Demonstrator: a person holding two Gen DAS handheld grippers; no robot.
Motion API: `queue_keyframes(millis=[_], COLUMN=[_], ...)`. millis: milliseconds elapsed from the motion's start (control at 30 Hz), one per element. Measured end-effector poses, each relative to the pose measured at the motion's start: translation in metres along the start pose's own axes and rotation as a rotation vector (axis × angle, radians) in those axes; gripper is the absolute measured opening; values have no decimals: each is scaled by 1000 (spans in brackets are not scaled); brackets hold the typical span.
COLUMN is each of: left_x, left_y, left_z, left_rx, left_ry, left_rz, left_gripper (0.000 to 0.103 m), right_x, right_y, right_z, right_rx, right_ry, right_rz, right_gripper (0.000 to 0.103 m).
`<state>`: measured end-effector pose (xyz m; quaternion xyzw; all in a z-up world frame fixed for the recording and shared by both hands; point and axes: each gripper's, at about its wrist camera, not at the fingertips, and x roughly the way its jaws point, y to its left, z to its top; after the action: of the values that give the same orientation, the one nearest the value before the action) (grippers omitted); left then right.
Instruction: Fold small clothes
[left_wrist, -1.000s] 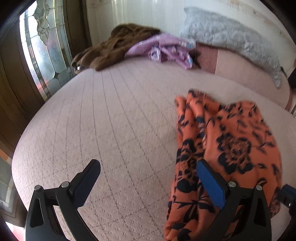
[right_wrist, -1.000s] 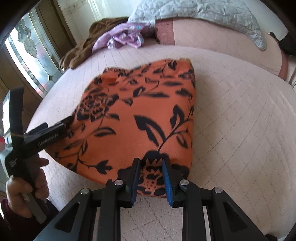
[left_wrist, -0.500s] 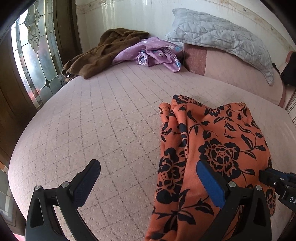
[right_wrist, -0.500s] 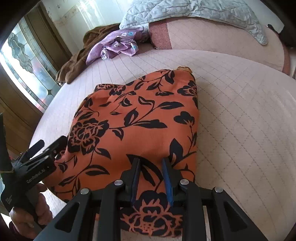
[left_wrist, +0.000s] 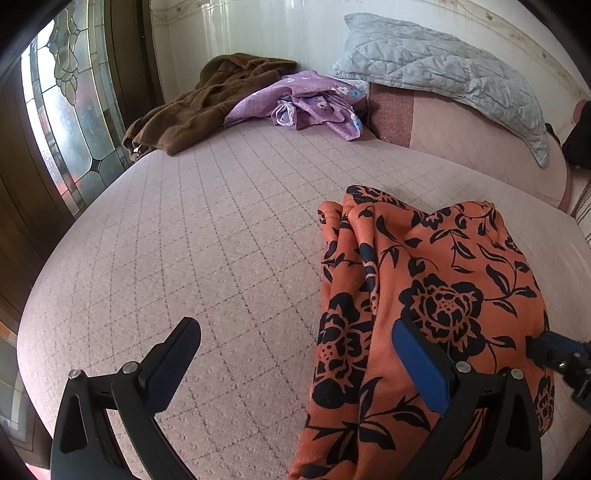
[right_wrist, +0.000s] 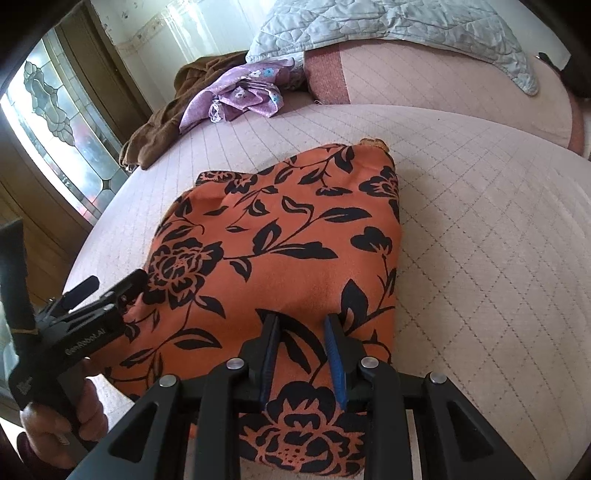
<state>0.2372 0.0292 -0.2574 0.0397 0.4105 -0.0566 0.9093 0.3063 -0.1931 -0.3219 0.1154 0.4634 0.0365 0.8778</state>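
Leaded-glass window (left_wrist: 70, 110) at left; pink quilted bed (left_wrist: 192, 236) with brown garment (left_wrist: 207, 107), purple cloth (left_wrist: 314, 99), grey pillow (left_wrist: 443, 70) at far edge. Left gripper (left_wrist: 295, 354), jaws wide apart, straddling orange floral garment's (right_wrist: 280, 251) left edge. Right gripper (right_wrist: 301, 332) jaws narrow, garment's near hem between; grip unclear. Bare bedspread right.

grey pillow (left_wrist: 439, 70); stained-glass window (left_wrist: 70, 122); pink bedspread (left_wrist: 207, 236)

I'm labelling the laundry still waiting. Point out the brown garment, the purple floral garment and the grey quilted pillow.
brown garment (left_wrist: 207, 107), left wrist view, middle of heap
purple floral garment (left_wrist: 310, 98), left wrist view, top fold
grey quilted pillow (left_wrist: 436, 70), left wrist view, centre of cover
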Motion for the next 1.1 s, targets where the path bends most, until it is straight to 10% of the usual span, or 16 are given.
queue_keyframes(millis=[400, 533, 700, 1100], left_x=[2, 0, -8, -2], left_y=[1, 5, 21, 54], left_z=[-2, -3, -1, 8], left_rx=[5, -2, -77, -194], left_ry=[17, 32, 38, 60], left_rz=[-3, -26, -168, -222], left_gripper=[103, 103, 103, 103], right_x=[4, -10, -39, -29], right_y=[18, 10, -17, -97], right_z=[-2, -2, 0, -15], right_rx=[-45, 0, 63, 312], right_ry=[21, -3, -88, -57], right_rz=[-22, 48, 114, 229], right_gripper=[33, 65, 69, 70])
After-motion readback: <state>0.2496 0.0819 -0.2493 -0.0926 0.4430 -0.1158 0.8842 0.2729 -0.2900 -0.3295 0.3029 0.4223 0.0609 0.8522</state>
